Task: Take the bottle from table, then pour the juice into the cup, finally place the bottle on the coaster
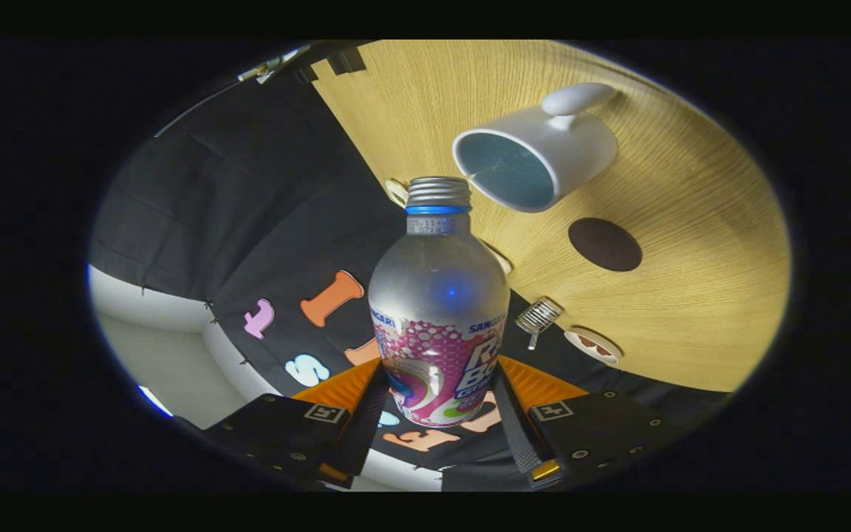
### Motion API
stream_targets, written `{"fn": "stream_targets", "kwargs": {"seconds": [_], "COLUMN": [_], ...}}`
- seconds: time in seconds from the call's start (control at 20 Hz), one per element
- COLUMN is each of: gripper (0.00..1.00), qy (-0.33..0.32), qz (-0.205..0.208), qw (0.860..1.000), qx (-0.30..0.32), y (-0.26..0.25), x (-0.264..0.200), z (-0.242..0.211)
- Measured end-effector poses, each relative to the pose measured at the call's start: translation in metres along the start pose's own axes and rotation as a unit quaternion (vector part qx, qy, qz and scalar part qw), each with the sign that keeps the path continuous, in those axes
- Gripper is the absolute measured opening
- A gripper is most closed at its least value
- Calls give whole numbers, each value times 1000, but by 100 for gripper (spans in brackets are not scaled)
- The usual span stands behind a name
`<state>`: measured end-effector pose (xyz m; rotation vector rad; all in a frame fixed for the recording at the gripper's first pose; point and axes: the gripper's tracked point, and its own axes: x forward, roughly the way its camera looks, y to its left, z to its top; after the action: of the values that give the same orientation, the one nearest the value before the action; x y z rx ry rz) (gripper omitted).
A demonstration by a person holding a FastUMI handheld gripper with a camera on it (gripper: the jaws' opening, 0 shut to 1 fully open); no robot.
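Observation:
A silvery aluminium bottle (438, 310) with a pink and blue label and an open threaded neck sits between my two fingers, which press on its lower body from both sides. My gripper (438, 391) is shut on it. The whole view is rolled, so the wooden table (691, 295) stands tilted beyond the bottle. A white mug (544, 151) with a blue inside stands on the table just beyond the bottle's mouth; the neck points near its rim. A round dark brown coaster (605, 244) lies on the table beside the mug.
Small clips (536, 318) and a round sticker (594, 345) sit along the table's edge. The black cloth wall hangs beside the table, with a pale floor (167, 347) below it.

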<state>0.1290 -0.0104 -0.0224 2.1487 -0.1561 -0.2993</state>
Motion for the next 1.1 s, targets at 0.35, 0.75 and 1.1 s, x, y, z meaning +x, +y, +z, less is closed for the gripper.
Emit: {"fn": "stream_targets", "kwargs": {"seconds": [0.35,0.75,1.1], "gripper": [76,76,75], "qy": [5,6,-2], "qz": [8,7,-43], "qw": [1000,1000,997], "qx": [16,18,-71], "y": [6,6,-26], "x": [1,1,5], "z": [-5,-5,6]}}
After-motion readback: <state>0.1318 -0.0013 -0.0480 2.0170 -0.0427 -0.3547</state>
